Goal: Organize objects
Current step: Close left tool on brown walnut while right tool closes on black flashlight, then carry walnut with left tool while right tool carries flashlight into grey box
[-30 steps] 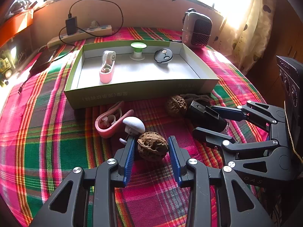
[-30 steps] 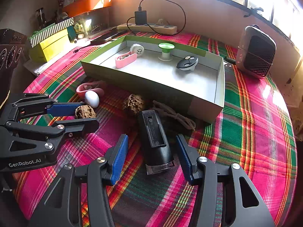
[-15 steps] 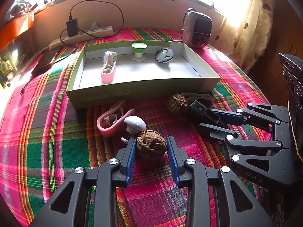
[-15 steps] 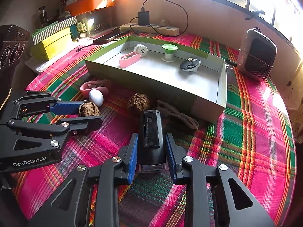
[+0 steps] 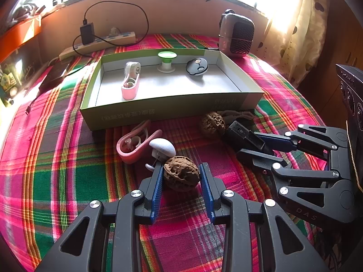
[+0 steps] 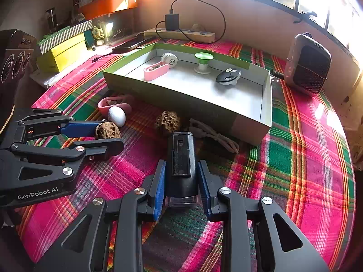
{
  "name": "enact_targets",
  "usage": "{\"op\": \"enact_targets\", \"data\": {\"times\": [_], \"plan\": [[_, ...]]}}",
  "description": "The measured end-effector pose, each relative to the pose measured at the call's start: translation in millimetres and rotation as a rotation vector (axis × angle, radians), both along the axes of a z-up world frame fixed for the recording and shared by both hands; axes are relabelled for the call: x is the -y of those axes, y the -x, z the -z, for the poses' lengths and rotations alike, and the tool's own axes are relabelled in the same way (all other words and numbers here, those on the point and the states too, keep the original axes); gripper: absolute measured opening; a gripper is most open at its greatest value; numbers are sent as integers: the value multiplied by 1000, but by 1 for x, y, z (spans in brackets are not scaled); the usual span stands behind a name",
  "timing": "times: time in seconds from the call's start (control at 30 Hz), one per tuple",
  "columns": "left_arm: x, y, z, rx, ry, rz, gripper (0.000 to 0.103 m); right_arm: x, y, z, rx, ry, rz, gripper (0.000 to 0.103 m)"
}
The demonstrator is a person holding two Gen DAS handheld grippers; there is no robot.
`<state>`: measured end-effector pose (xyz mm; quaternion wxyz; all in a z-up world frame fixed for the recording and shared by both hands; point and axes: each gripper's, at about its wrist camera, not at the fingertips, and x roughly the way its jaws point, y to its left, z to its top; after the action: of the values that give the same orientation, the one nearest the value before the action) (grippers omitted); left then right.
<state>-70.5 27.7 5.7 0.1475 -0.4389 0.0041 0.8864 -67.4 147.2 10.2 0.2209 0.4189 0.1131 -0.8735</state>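
Plaid cloth on the desk (image 5: 68,181), pink/green, w/ the loose bits lying in front of the green box (image 5: 172,111). What we note as new: both tools have just closed in, jaws wide a sec ago, now snug.

Left tool (image 5: 180,176): blue pads pressed on both sides of the near walnut (image 5: 181,173), so clenched on it. The nut looks to be on the cloth, not lifted. White mushroom-shaped piece (image 5: 162,147) touches it at the back; pink clip (image 5: 133,145) just beyond.

Right tool (image 6: 181,181): pads tight vs. the flanks of the black device (image 6: 181,158), grasping its near end; the far end points at the box, close to the beige cord (image 6: 213,133) and the second walnut (image 6: 168,120).

Box holds pink dispenser (image 5: 130,81), green spool (image 5: 167,61), grey fob (image 5: 197,66); plenty of bare floor left.

Our read: pick stage done for two items at once, carry not started. Next prob. lift & clear the near wall of the box. Watch the round nut, it could slip or roll betw. flat pads.
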Motion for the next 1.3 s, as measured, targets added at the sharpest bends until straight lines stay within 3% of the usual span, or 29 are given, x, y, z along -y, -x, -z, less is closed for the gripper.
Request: {"op": "enact_targets", "data": {"times": [0.53, 1.1, 1.3], "plan": [[-1, -11, -1, 0, 4, 4, 29, -7, -14, -3, 24, 74, 30, 29], [-2, -26, -17, -61, 20, 1, 29, -12, -25, -14, 11, 137, 63, 29], [6, -25, -27, -72, -7, -9, 29, -17, -26, -23, 7, 170, 87, 29]]}}
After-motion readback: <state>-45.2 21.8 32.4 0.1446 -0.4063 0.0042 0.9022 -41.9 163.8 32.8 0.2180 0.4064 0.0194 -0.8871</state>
